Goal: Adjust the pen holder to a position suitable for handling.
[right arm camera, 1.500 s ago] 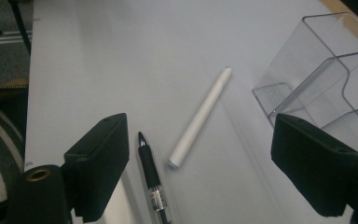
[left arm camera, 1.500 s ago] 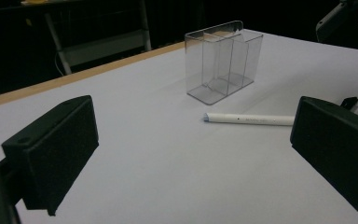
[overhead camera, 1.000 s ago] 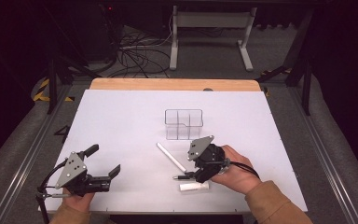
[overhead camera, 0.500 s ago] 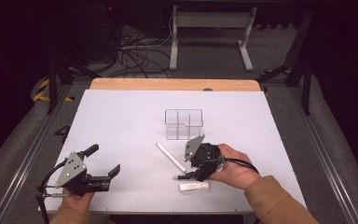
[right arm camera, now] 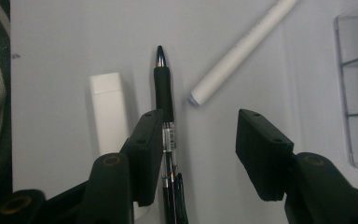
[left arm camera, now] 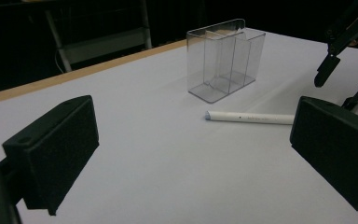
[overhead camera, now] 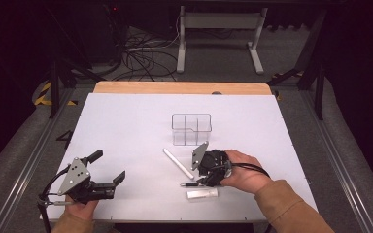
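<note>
- The black pen (right arm camera: 164, 93) is seen lying on the white bench (overhead camera: 126, 121), near the clear organizer (overhead camera: 191, 128), on its near side.
- The right gripper (right arm camera: 196, 135) is lowered over the pen; its jaws have just been closing, one pad beside the barrel, the other apart, not yet clamped.
- A white marker (right arm camera: 242, 46) and a white eraser (right arm camera: 107, 109) flank the pen.
- The left gripper (overhead camera: 108, 167) is held released, well left of the organizer, beside bare bench.

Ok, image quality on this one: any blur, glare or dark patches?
High view: white table evenly lit, surroundings nearly black. Left gripper view: near pads soft, clear organizer sharp, faint reflections. Right gripper view: black pen crisp, pads slightly soft, no glare.
</note>
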Available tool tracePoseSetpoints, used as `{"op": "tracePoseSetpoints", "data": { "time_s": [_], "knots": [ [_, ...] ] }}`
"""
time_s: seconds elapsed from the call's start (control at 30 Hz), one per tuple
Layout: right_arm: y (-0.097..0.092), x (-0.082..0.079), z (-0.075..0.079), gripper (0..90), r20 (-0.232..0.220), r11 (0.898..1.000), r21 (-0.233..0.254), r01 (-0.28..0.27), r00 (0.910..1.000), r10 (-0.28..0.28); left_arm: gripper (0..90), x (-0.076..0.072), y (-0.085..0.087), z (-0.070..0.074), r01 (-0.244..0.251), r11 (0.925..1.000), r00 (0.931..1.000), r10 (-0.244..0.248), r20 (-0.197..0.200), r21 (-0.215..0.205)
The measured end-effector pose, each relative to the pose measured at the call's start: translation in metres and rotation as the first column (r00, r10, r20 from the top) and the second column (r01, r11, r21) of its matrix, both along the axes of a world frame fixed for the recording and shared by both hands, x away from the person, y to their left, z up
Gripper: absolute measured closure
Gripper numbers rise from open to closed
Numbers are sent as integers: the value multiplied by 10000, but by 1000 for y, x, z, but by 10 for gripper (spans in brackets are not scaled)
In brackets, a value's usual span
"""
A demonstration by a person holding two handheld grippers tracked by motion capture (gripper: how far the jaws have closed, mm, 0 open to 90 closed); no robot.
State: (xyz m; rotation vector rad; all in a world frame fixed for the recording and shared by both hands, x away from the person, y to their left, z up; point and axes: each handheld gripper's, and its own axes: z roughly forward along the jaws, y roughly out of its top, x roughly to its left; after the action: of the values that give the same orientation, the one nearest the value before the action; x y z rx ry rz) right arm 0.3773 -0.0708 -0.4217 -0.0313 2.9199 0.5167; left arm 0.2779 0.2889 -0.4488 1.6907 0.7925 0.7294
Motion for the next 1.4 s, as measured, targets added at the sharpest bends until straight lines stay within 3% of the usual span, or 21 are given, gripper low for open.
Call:
{"op": "tracePoseSetpoints", "data": {
  "time_s": [0.23, 0.5, 0.77, 1.07, 1.13, 1.4],
  "knots": [
    [5, 1, -7, 574, -97, 9983, -524, -267, 9996, 262, 19, 1, 0, 0, -14, 10000, 10000, 14, -15, 57],
    [9, 2, -16, 600, -506, 9935, -1079, -374, 9982, 320, 19, 1, 1, 0, -17, 10000, 10000, 17, -17, 9],
    [16, 2, -24, 650, -526, 9854, -1592, -610, 9972, 532, 19, 0, 1, 0, -25, 10000, 10000, 25, -26, -7],
    [17, 2, -29, 682, -572, 9807, -1803, -761, 9961, 668, 19, 1, 1, -1, -28, 10000, 10000, 28, -20, 5],
    [18, 1, -31, 716, -580, 9753, -1984, -968, 9945, 869, 19, 1, 1, -1, -23, 10000, 10000, 23, -14, 7],
    [18, 0, -31, 777, -717, 9722, -2027, -1169, 9920, 1043, 19, 1, 1, -1, -44, 10000, 10000, 44, -35, -17]
  ]
}}
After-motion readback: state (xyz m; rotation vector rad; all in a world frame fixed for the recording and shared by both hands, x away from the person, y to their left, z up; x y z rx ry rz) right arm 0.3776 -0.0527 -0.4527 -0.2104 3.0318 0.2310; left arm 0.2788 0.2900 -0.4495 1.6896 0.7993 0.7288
